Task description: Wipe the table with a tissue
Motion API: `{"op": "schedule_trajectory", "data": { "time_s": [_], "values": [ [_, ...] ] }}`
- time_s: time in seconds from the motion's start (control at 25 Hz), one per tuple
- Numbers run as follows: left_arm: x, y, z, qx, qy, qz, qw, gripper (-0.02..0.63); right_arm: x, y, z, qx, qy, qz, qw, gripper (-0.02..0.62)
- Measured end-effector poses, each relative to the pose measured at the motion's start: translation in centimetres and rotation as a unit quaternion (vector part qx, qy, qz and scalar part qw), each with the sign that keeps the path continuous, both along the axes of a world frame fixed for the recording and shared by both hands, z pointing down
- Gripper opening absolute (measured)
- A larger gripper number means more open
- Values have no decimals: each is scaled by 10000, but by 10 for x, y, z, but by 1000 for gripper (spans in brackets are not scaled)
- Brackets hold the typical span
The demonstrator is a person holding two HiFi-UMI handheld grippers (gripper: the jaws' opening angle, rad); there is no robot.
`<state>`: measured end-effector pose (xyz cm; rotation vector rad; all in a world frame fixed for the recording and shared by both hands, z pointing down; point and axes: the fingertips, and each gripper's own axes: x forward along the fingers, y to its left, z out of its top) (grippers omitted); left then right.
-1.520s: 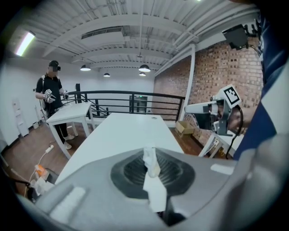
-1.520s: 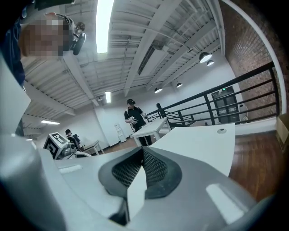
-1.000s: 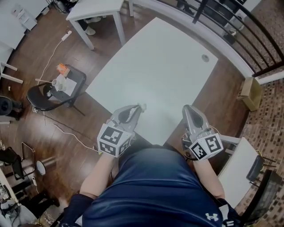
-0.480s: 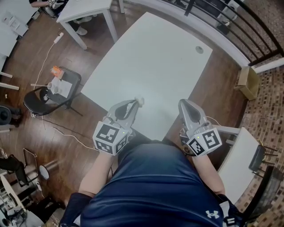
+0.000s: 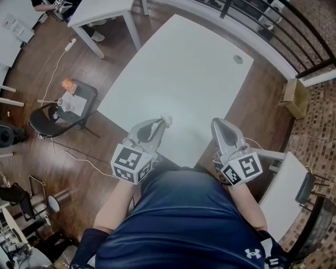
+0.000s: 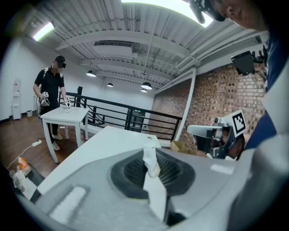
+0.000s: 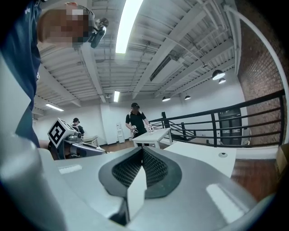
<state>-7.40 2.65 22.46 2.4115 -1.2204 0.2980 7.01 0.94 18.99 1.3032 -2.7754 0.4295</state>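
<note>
A white table [image 5: 184, 73] stretches away from the person in the head view. My left gripper [image 5: 160, 122] hovers over its near edge, shut on a small white tissue [image 5: 166, 120] that sticks out past the tips. In the left gripper view the tissue [image 6: 151, 163] is pinched between the closed jaws of my left gripper [image 6: 151, 173], with the table [image 6: 104, 142] beyond. My right gripper [image 5: 218, 124] is held over the near right corner, shut with nothing in it. In the right gripper view my right gripper [image 7: 142, 151] shows its pads pressed together, and the table [image 7: 203, 153] lies ahead.
A black chair [image 5: 60, 113] with small items stands on the wood floor at the left. A second white table [image 5: 102, 10] is at the top left, a railing [image 5: 294, 31] runs along the far right, and a cardboard box [image 5: 293, 97] sits by it. A person [image 6: 50, 99] stands by the other table.
Both grippers stay almost where they were over the table's near edge. The head view has shifted slightly; the tissue remains clamped in the left gripper.
</note>
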Motion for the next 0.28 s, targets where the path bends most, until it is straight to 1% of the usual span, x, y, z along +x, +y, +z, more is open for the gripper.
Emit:
{"op": "schedule_trajectory", "data": {
  "time_s": [0.28],
  "values": [
    [-1, -1, 7, -69, -1, -12, 10000, 18, 1, -2, 5, -28, 15, -8, 10000, 11]
  ]
}}
